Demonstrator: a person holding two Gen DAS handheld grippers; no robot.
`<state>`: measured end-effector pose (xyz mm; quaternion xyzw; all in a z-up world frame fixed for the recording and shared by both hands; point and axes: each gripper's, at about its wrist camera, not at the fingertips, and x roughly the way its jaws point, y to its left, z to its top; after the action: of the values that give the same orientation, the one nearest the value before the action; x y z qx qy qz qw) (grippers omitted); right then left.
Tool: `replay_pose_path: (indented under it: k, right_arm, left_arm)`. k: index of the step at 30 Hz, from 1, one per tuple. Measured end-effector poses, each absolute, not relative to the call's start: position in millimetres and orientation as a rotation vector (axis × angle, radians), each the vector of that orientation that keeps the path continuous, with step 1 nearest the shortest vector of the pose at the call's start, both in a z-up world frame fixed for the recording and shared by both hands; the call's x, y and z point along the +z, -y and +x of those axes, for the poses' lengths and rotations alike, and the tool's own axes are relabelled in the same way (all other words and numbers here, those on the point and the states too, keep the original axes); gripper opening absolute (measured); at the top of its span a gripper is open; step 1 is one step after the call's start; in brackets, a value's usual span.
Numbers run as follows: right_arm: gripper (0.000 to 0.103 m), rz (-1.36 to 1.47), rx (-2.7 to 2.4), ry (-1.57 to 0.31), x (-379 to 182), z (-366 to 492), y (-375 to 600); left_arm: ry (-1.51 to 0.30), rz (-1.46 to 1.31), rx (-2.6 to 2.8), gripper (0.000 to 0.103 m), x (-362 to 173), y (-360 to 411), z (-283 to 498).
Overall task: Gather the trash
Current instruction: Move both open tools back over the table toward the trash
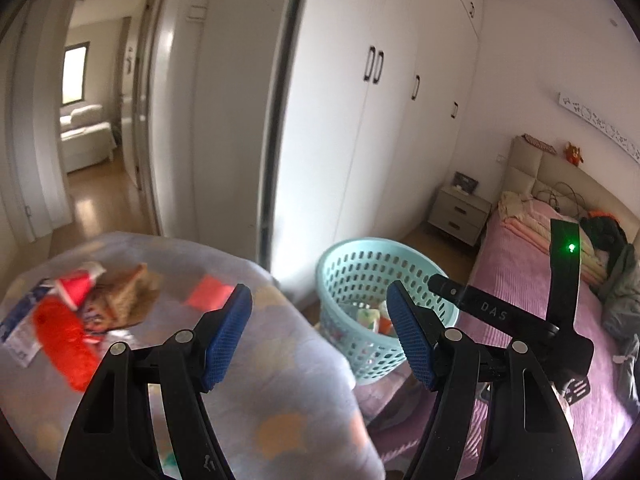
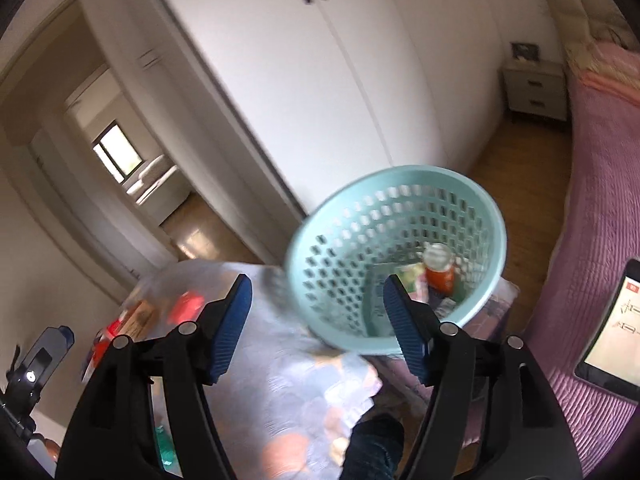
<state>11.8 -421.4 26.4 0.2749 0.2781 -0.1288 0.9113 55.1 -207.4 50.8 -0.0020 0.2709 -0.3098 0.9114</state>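
A: Right now, where is the trash?

B: Several pieces lie on a table (image 1: 280,360) draped in a pale patterned cloth: a crumpled red wrapper (image 1: 64,336), a brown paper bag (image 1: 124,296), a red-capped tube (image 1: 80,284), a white and blue packet (image 1: 22,320) and a flat red piece (image 1: 208,294) off on its own. All are blurred.

A: And the bin?

B: A mint-green perforated basket (image 1: 360,268) sits at the table's far right edge, next to a bed with a pink cover (image 1: 540,300). Inside it are an orange bottle (image 2: 439,274) with a clear cap and some pale wrappers (image 2: 414,276).

A: What are the tools doing?

B: The left hand-held gripper (image 1: 320,336) hovers above the table, blue pads spread apart, with nothing between them. The right hand-held gripper (image 2: 316,328) hangs over the table facing the basket, jaws likewise parted and empty.

A: Anything around them?

B: White wardrobe doors (image 1: 360,120) stand behind the basket, a grey nightstand (image 1: 458,208) sits by the bed, and an open doorway (image 1: 100,120) on the left shows a pale sofa (image 1: 84,128). A lit phone screen (image 2: 616,320) lies at the right edge of the right wrist view.
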Motion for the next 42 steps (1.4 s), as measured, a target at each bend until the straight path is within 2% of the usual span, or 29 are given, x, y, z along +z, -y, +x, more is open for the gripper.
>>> replay_pose_path:
  k: [14,29,35,39,42]
  right_arm:
    - [0.071,0.259,-0.15,-0.558,50,19,301]
    - [0.073,0.169,0.036,-0.61,23,42,231]
    - [0.073,0.141,0.146,-0.649,-3,41,202]
    - [0.073,0.118,0.19,-0.661,-18,32,187]
    - [0.073,0.081,0.207,-0.672,-25,26,176]
  left_arm:
    - [-0.54,-0.101,-0.524,0.067,44,103,42]
    - [-0.666,-0.195,-0.277,0.067,0,-30,75]
    - [-0.751,-0.208,-0.3,0.068,-18,-43,99]
    - [-0.79,-0.237,-0.336,0.078,-29,-33,120]
    - [-0.819,-0.246,-0.309,0.078,-41,-24,143]
